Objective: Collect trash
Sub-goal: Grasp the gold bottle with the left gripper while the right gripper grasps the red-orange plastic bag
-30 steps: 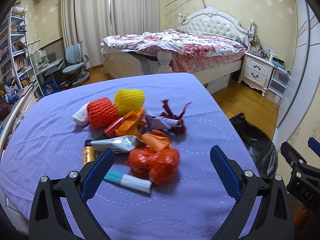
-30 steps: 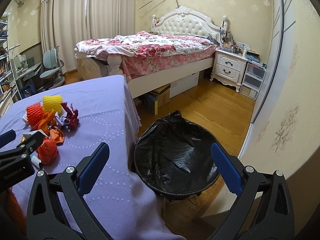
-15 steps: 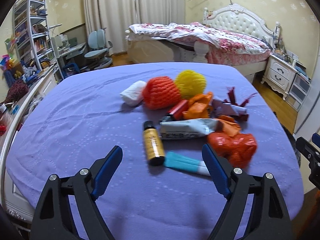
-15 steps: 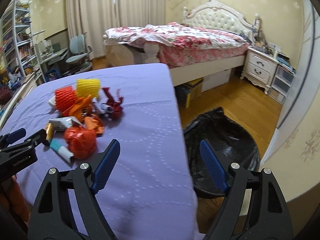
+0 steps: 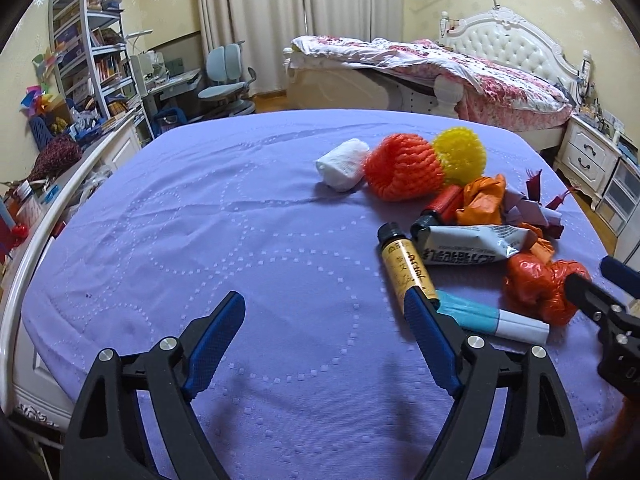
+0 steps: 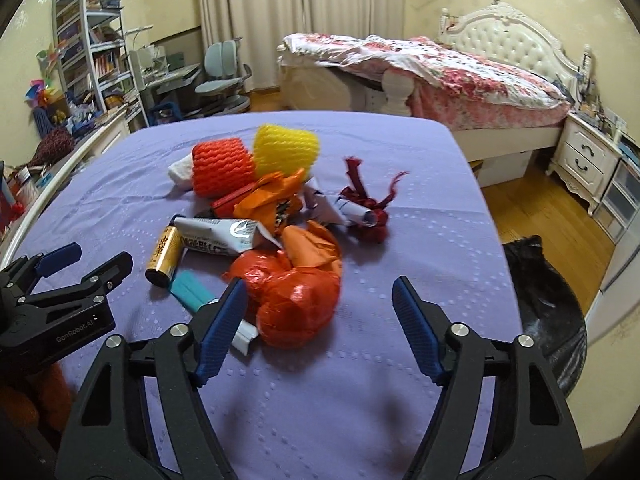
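Observation:
A pile of trash lies on the purple-covered table (image 5: 200,220): a gold bottle (image 5: 406,266), a teal and white tube (image 5: 492,318), a grey packet (image 5: 468,242), a crumpled red bag (image 5: 536,284), and orange (image 5: 402,166) and yellow (image 5: 460,156) foam nets. My left gripper (image 5: 324,320) is open over bare cloth, just left of the bottle. My right gripper (image 6: 320,300) hovers at the near side of the red bag (image 6: 296,300). Its jaws are closing, with the bag in the left part of the gap and no pad pressing on it.
A bin lined with a black bag (image 6: 548,300) stands on the wood floor at the table's right edge (image 6: 496,240). A white tissue wad (image 5: 342,164) and dark red scraps (image 6: 368,208) belong to the pile. A bed (image 6: 440,76), a desk chair (image 5: 228,80) and shelves (image 5: 92,52) stand behind.
The right gripper swung left from over the bin to the trash pile, and its jaws narrowed. The left gripper shifted left off the pile to bare cloth, and its jaws narrowed a little.

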`<state>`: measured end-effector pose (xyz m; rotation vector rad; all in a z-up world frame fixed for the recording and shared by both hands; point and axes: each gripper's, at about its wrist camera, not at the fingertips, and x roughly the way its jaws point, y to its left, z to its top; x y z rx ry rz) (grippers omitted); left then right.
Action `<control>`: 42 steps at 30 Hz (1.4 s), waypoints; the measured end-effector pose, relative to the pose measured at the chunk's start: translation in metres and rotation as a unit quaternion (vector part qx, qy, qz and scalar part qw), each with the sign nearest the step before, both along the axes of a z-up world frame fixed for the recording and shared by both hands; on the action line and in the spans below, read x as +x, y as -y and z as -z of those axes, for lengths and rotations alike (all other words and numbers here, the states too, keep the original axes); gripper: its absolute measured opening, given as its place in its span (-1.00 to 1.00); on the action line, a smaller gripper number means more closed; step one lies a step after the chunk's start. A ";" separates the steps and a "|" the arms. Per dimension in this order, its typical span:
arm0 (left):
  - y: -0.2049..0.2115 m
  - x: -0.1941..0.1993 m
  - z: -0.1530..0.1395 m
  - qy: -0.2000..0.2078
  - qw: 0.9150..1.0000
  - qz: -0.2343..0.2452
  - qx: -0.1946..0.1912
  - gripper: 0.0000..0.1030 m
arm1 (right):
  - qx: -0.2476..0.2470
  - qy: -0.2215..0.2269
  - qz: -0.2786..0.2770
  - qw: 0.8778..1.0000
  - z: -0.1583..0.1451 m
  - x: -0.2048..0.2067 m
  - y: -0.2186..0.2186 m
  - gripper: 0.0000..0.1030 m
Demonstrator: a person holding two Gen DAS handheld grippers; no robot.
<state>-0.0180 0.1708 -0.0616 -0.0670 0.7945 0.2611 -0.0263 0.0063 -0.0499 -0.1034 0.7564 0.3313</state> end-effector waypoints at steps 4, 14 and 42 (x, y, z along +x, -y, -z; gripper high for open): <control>0.000 0.002 0.002 0.001 1.000 0.002 -0.009 0.59 | 0.010 -0.035 -0.019 0.999 0.013 0.004 -0.007 -0.14; 0.016 0.014 0.007 0.003 1.000 0.015 -0.022 0.59 | -0.001 -0.010 -0.007 1.000 0.013 -0.003 0.003 -0.20; 0.015 0.025 0.017 -0.018 0.996 0.051 -0.075 -0.46 | 0.007 -0.005 0.030 0.999 0.020 0.004 0.037 -0.20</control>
